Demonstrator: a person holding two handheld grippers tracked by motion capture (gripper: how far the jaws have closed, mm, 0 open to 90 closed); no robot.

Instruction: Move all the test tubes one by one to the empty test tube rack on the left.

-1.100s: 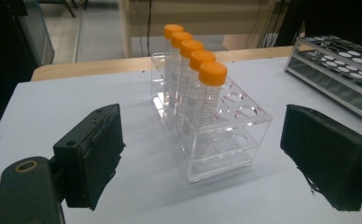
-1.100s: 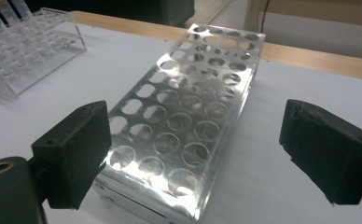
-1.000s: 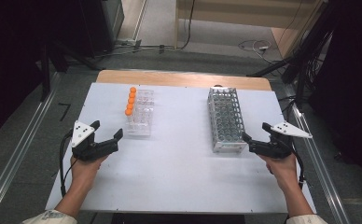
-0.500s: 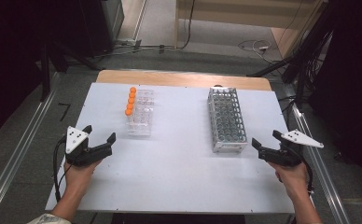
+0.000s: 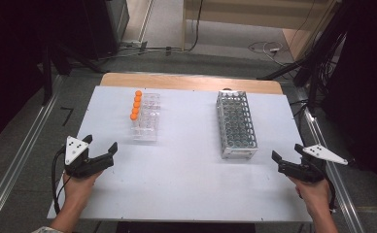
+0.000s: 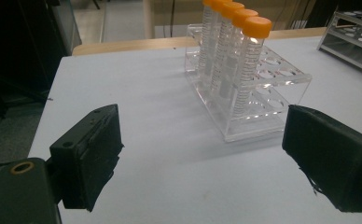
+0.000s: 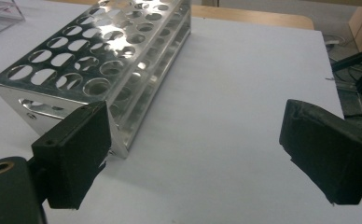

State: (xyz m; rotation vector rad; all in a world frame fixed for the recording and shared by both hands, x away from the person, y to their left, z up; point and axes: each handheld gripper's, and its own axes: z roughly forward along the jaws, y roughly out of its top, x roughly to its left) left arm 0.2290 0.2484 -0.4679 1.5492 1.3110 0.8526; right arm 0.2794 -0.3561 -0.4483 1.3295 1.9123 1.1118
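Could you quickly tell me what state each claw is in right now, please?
Left claw: open, holding nothing.
Right claw: open, holding nothing.

Five orange-capped tubes (image 5: 136, 105) are standing in one clear rack (image 5: 146, 118); one metal rack (image 5: 235, 124) is sitting alongside.

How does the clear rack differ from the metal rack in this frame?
The clear plastic rack holds a row of orange-capped tubes along one side; the metal rack holds none. The clear rack is see-through and shorter; the metal rack is shiny, longer and has many more holes. Both stand on the white table, untouched, each ahead of an open gripper.
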